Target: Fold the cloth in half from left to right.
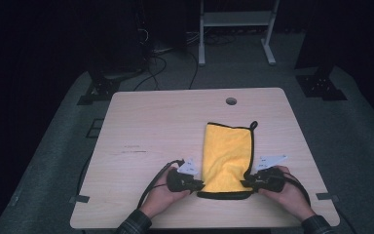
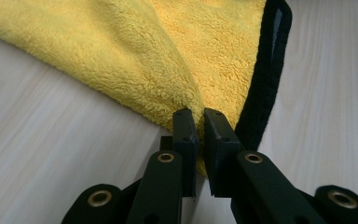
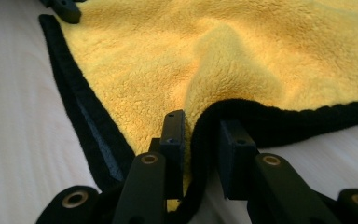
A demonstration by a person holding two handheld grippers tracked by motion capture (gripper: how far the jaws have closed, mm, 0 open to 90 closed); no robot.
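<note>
high view shows a folded yellow microfiber towel (image 1: pixel 226 158) with black trim lying just right of the wooden table's (image 1: pixel 151 126) centre, its near corners pinched, the left gripper (image 1: pixel 198 185) clamped on the corner at 7 o'clock and the right gripper (image 1: pixel 246 184) clamped on the black-edged corner at 5 o'clock.

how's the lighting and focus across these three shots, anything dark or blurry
High view: dim, the room behind the table near black, the cloth a bit soft. Left gripper view: bright, the cloth's pile sharp, the jaw arms at the bottom blurred. Right gripper view: bright, the far cloth and the near arms soft.
</note>
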